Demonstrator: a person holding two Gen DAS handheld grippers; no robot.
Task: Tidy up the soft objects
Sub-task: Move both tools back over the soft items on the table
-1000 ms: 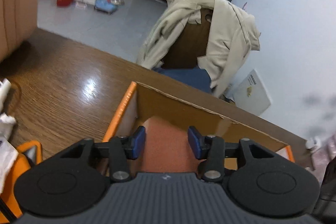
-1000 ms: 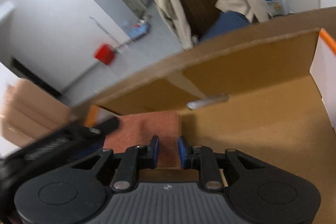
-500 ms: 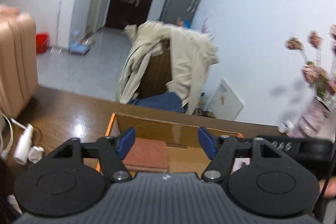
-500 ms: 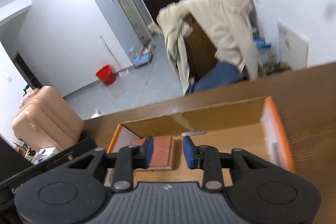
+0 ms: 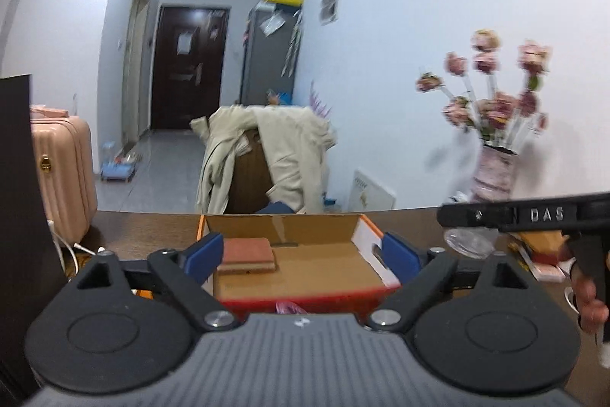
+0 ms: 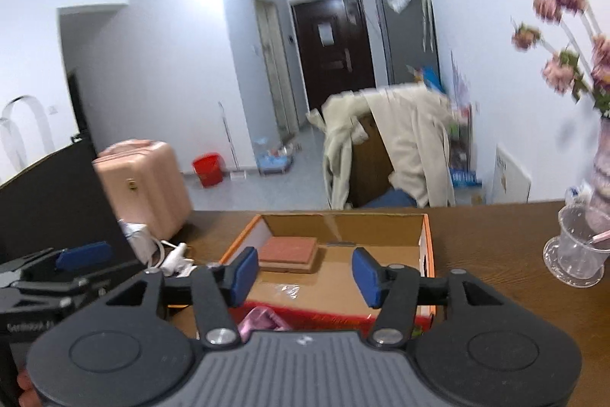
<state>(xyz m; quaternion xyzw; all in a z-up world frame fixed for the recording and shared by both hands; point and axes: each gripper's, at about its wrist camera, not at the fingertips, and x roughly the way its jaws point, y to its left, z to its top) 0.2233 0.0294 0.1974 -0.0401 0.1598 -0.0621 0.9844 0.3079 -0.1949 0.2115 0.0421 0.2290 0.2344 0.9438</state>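
Observation:
An open cardboard box with orange sides sits on the brown table; it also shows in the right wrist view. A reddish folded cloth pad lies in its back left corner, also seen in the right wrist view. A pink soft item lies in front of the box, just under my right gripper; a bit of it shows in the left wrist view. My left gripper is open and empty, held back from the box. My right gripper is open and empty too.
A vase of pink flowers and a clear plastic cup stand on the table at the right. White cables and a charger lie at the left. A dark monitor stands far left. A chair with a beige coat is behind the table.
Both grippers have pulled back and up out of the box and opened wider. The cloth pad stays in the box's back left corner.

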